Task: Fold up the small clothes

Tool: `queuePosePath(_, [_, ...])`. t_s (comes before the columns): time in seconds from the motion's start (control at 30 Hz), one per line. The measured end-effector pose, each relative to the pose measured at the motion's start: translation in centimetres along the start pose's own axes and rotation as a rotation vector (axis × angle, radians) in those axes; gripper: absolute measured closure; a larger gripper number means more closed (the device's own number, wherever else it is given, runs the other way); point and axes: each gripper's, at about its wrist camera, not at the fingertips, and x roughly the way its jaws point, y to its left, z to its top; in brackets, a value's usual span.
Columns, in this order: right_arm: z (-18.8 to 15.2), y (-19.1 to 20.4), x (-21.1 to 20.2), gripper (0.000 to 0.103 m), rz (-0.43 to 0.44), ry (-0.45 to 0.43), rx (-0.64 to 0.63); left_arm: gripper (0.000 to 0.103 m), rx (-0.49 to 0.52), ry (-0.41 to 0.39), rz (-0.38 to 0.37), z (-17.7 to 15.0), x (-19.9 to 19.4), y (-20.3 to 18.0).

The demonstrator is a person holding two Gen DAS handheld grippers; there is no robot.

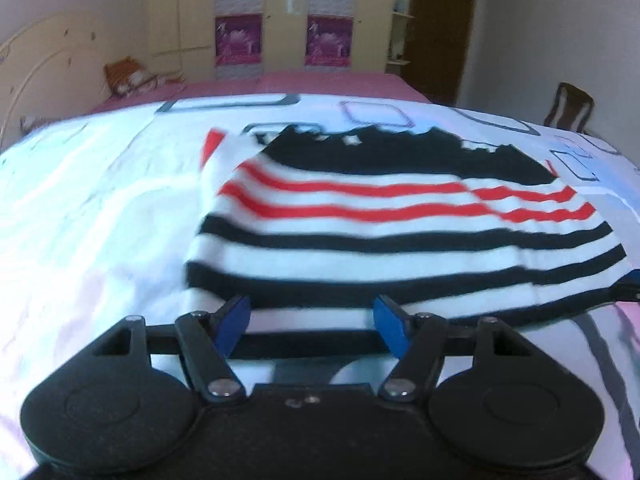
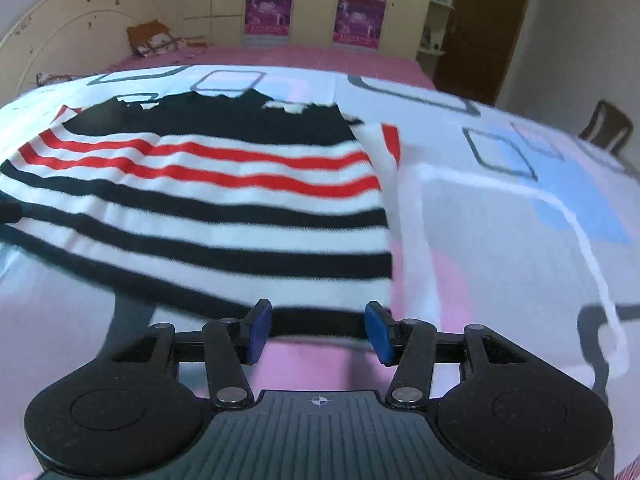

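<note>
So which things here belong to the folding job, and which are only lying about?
For the job:
- striped sweater
- left gripper, open
- right gripper, open
- patterned sheet under the sweater

Lying about:
- orange pillow
- chair
- pink posters

So the sweater (image 1: 400,216) is lying flat on the bedsheet (image 1: 100,208), which is covering the near part of the bed (image 2: 320,60). Both grippers are sitting at its near hem, left gripper (image 1: 312,322) toward one corner, right gripper (image 2: 318,330) toward the other. A pillow (image 2: 156,40) is resting by the headboard (image 2: 60,20) behind, a chair (image 2: 608,126) standing off right.
</note>
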Motion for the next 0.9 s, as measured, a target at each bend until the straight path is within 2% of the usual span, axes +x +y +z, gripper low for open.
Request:
queuePosePath(0.13, [0.6,-0.4,-0.7,0.052,-0.018,-0.055,0.053,0.039,0.0,-0.007,0.013,0.5,-0.7,0.1])
queuePosePath(0.27, [0.8,-1.2,0.8,0.053,-0.031,0.008,0.079,0.038,-0.001,0.017,0.015,0.3,-0.2,0.1])
queuePosePath(0.4, [0.0,-1.5,0.3,0.058,-0.008,0.026,0.074,0.038,0.028,0.016,0.033,0.0,-0.1,-0.1])
queuePosePath(0.6, [0.4,-1.0,-0.1,0.059,-0.03,0.037,0.052,0.038,0.028,0.026,0.05,0.3,-0.1,-0.3])
queuePosePath(0.67, [1.1,-1.2,-1.4,0.059,-0.06,-0.054,0.066,0.037,0.036,0.032,0.057,0.5,-0.2,-0.6])
queuePosePath(0.7, [1.4,-1.2,-1.9,0.059,-0.049,-0.083,0.073,0.037,0.036,0.033,0.058,0.4,-0.2,-0.6])
queuePosePath(0.77, [1.7,-1.1,-1.9,0.059,-0.016,-0.097,0.081,0.037,0.033,0.032,0.058,0.3,-0.1,-0.5])
queuePosePath(0.9, [0.6,-0.3,0.6,0.059,-0.025,0.023,0.018,0.036,0.033,0.033,0.059,0.2,0.0,-0.6])
